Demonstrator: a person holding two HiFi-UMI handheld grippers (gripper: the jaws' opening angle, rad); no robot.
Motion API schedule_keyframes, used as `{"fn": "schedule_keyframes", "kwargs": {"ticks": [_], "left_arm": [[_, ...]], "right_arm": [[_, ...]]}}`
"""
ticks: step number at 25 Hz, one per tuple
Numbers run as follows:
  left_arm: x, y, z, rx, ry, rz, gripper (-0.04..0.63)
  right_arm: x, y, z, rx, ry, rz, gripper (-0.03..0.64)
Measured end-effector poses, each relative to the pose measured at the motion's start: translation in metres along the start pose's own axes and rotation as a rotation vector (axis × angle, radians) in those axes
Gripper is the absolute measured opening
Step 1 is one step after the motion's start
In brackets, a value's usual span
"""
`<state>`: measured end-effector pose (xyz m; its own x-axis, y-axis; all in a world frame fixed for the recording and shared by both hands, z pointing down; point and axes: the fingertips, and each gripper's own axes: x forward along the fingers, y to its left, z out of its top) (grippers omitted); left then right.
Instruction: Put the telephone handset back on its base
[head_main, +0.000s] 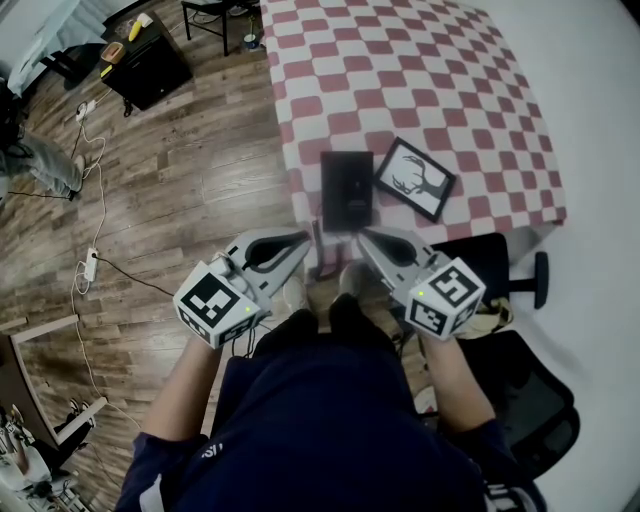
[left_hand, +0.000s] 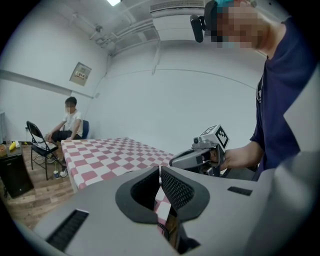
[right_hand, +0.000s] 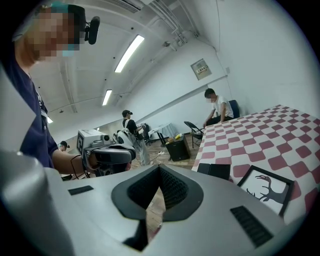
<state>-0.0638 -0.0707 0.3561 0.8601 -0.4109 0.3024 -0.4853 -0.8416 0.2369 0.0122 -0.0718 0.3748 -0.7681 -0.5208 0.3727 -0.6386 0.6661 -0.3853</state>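
Note:
A black telephone (head_main: 346, 188) lies flat near the front edge of the red-and-white checked table (head_main: 420, 80); it also shows in the right gripper view as a dark slab (right_hand: 214, 171). I cannot make out the handset apart from the base. A thin dark thing (head_main: 317, 238) hangs at the table's edge between the two grippers. My left gripper (head_main: 303, 241) (left_hand: 160, 169) is shut with nothing between its tips, just short of the table's edge. My right gripper (head_main: 363, 238) (right_hand: 159, 168) faces it, also shut and empty.
A framed deer picture (head_main: 414, 178) (right_hand: 264, 189) lies right of the telephone. A black office chair (head_main: 520, 275) stands at my right. On the wooden floor to the left are a power strip and cables (head_main: 91, 264) and a black cabinet (head_main: 150, 65). A person sits beyond the table (left_hand: 67, 125).

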Motion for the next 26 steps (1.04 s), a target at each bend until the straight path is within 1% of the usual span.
{"fn": "schedule_keyframes", "kwargs": {"ticks": [8,14,18,21,26], "left_arm": [[0.001,0.004,-0.003,-0.008,0.003,0.014,0.037],[0.005,0.005,-0.003,-0.017,0.003,0.007,0.037],[0.008,0.008,-0.001,-0.017,0.010,0.016,0.037],[0.010,0.007,-0.001,-0.013,-0.001,0.009,0.037],[0.014,0.011,-0.002,-0.058,0.039,0.035,0.037]], "right_arm": [[0.003,0.005,-0.002,-0.022,0.030,0.016,0.015],[0.004,0.002,-0.003,-0.022,0.047,0.023,0.015],[0.005,0.002,-0.003,-0.024,0.054,0.032,0.015],[0.005,0.000,-0.003,-0.025,0.059,0.036,0.015],[0.006,-0.003,-0.003,-0.025,0.063,0.041,0.015]]}}
